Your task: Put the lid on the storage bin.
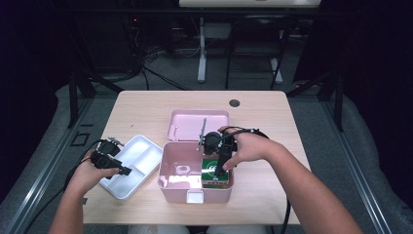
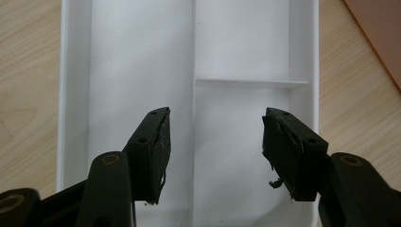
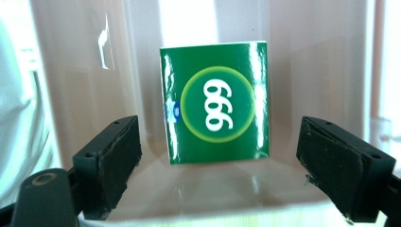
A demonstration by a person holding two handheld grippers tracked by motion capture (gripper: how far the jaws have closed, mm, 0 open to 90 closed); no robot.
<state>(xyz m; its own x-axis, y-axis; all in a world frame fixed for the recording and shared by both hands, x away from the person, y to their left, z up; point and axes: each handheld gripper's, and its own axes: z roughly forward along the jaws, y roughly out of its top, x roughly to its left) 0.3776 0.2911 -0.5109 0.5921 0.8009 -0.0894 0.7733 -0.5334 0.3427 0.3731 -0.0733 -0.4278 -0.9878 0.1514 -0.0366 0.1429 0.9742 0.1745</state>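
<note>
From above, the right gripper point(image 1: 221, 165) hangs released over the green box point(image 1: 214, 170) lying inside the pink bin point(image 1: 170, 187). Left gripper point(image 2: 215, 142), jaws spread and empty, waits over the white tray point(image 2: 75, 71) beside that bin. The right gripper view shows the box between wide, untouching jaws.

High view: the right tool point(image 1: 221, 163) and its hand point(image 1: 251, 147) cover part of the green box point(image 1: 212, 170) in the pink container point(image 1: 171, 168); the print on the box is too small to read. Left gripper view: the white divided tray point(image 2: 142, 56) is cut off at the top and bottom edges. Right gripper view: the container's wall point(image 3: 85, 71) runs past every edge, its reflections blurred.
</note>
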